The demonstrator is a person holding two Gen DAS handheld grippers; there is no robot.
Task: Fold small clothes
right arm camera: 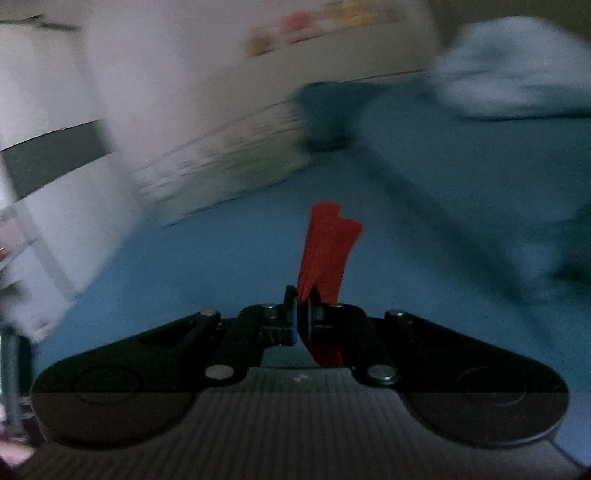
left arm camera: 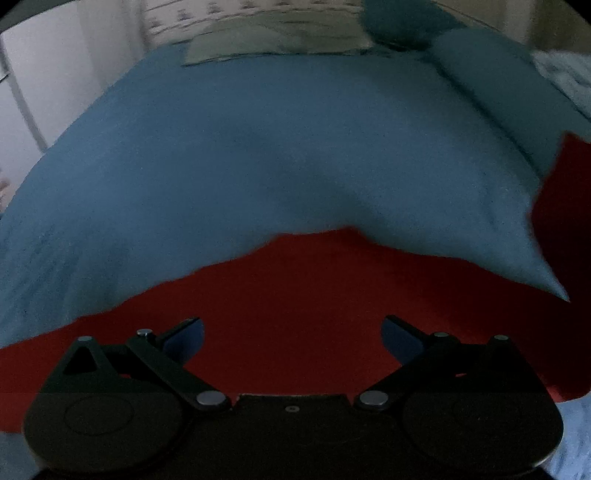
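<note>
A red garment [left arm camera: 295, 295] lies spread on the blue bed cover [left arm camera: 221, 147], filling the near part of the left wrist view and rising at the right edge [left arm camera: 569, 206]. My left gripper [left arm camera: 291, 332] is open just above the red cloth, holding nothing. My right gripper [right arm camera: 302, 295] is shut on an edge of the red garment [right arm camera: 327, 251], which sticks up between the fingers above the blue cover [right arm camera: 184, 277]. The right wrist view is blurred.
A grey-green pillow [left arm camera: 280, 37] and teal cushions [left arm camera: 399, 22] lie at the bed's far end. A pale blue cloth heap [right arm camera: 517, 66] sits at the far right. White furniture [right arm camera: 55, 129] stands left of the bed.
</note>
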